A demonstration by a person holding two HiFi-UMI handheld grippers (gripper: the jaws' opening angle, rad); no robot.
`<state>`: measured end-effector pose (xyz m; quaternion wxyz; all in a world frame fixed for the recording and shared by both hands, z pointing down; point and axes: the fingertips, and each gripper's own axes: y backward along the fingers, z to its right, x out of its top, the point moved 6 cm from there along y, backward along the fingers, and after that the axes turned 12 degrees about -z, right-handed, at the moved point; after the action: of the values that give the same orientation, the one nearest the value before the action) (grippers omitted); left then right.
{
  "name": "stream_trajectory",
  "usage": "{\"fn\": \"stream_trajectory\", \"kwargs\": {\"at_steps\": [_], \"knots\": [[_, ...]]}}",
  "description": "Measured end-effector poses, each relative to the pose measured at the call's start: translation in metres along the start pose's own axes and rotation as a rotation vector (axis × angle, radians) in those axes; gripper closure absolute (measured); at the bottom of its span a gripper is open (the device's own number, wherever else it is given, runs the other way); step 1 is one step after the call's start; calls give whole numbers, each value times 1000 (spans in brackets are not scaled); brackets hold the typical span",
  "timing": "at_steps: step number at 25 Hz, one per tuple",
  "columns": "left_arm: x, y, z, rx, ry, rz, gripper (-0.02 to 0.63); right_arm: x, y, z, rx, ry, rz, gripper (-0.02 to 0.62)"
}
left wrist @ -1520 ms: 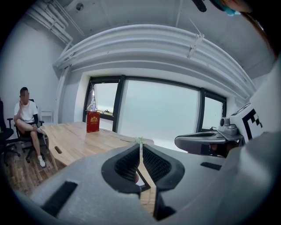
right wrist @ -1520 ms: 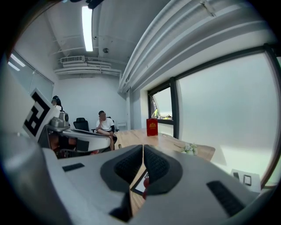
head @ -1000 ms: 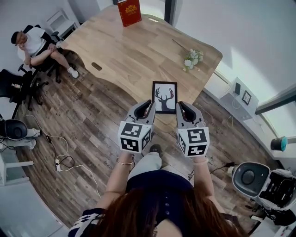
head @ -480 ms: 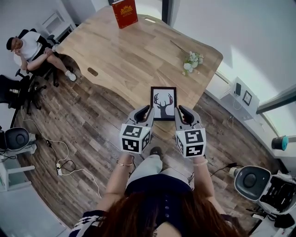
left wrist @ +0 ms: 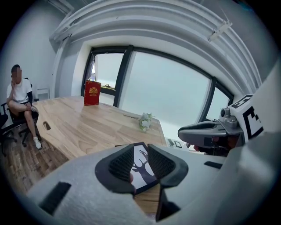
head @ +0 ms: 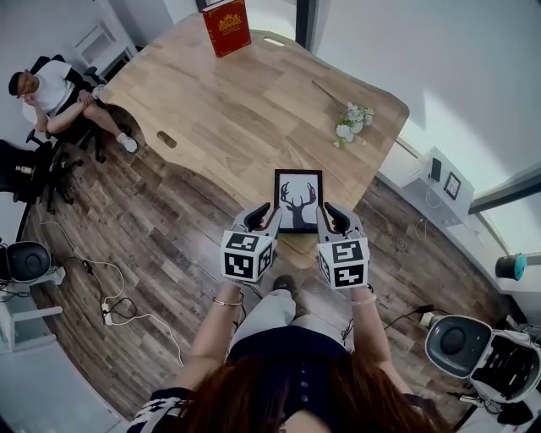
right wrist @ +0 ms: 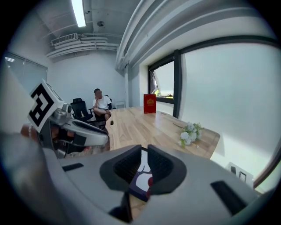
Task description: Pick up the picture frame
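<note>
Lying on the table (head: 237, 110) between the tips, the frame (head: 297, 200) is being flanked by left gripper (head: 260, 211) and right gripper (head: 332, 211), seemingly for a two-sided lift. The left jaws are being opened astride its edge, and the right jaws are being held narrowly apart, unpressed.

I can read no word or number anywhere: the red book (head: 227, 25) far beyond my fingers (head: 258, 216) on the table (head: 237, 110) shows gold print too small to read, and the marker cubes (head: 248, 255) carry only black-and-white squares.
</note>
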<state>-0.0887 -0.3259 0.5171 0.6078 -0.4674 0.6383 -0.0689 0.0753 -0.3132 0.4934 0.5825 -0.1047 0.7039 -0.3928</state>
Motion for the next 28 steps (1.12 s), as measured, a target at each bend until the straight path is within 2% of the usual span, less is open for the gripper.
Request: {"fn": "stream_trajectory", "kwargs": {"at_steps": [12,28], "knots": [[-19,-42,-18,-16,20,-135,490,-22,-42,13,10,-11,-120,529],[-51,-93,-39,-25,61,-299,462,-64,-104,30,15,-96,-282,508]]}}
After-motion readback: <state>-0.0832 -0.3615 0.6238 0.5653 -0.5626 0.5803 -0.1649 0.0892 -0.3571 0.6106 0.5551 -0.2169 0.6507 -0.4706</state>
